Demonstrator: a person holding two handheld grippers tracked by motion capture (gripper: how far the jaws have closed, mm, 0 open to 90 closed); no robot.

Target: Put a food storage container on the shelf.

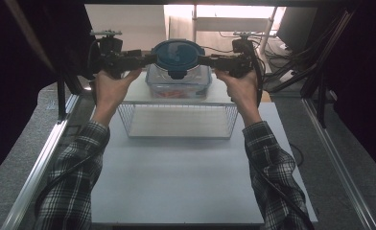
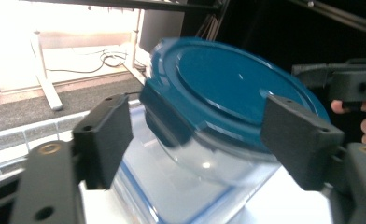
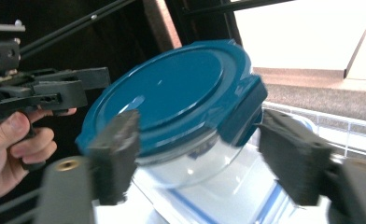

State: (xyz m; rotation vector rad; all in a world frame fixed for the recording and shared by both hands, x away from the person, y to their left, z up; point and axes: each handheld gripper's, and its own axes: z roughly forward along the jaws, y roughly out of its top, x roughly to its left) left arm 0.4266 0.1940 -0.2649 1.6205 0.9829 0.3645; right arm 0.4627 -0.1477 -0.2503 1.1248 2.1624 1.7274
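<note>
Both grippers, left gripper and right gripper, stand wide around the round glass bowl with blue lid, not pressing. It rests on a clear rectangular container; I think a nudge could slide it off.

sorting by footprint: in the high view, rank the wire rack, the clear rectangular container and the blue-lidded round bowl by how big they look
1. wire rack
2. clear rectangular container
3. blue-lidded round bowl, though it sits higher, so the gap from the container is unsure.
</note>
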